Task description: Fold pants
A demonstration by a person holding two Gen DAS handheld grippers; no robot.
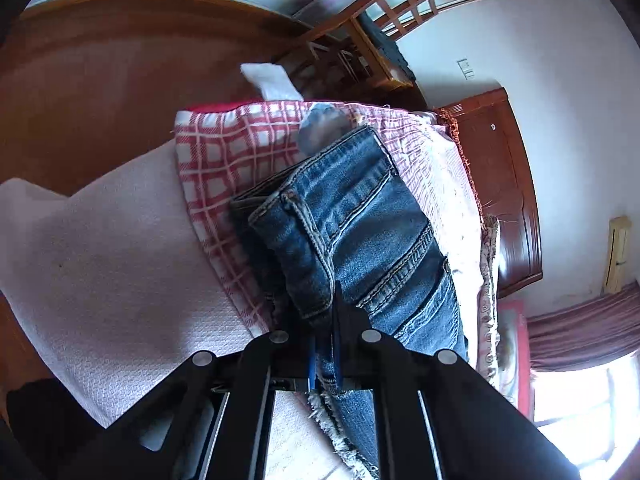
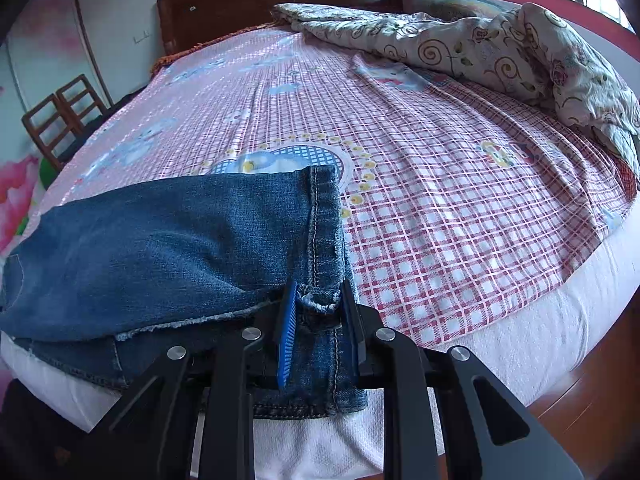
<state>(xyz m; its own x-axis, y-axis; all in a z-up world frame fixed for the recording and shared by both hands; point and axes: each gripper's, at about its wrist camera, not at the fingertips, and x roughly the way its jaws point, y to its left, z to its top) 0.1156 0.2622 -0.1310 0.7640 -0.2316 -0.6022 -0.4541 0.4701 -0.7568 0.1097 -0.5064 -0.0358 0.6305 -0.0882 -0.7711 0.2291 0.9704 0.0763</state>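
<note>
checked bedsheet (image 2: 460,240); both jaws clamp jeans (image 2: 160,240).

The jeans (image 2: 160,240) are lying on the sheet (image 2: 460,220) near the bed's (image 2: 520,344) front edge — a quilt (image 2: 500,52) is lying bunched behind, a chair (image 2: 60,116) standing beside the bed, left.

The pants (image 2: 160,240) are blue denim, matt and a little rough, with thick tan stitching and frayed white threads at a cut edge. The sheet (image 2: 460,220) is thin checked cloth, smooth with soft wrinkles; at the near edge of the bed the mattress cover (image 2: 520,340) is white cloth with a fine bumpy weave. The quilt (image 2: 480,48) is soft printed cloth. The headboard (image 2: 260,4) is dark wood, glossy. Both grippers have matt black plastic arms with shiny metal pins; the fingers (image 2: 289,336) carry blue ribbed pads.
</note>
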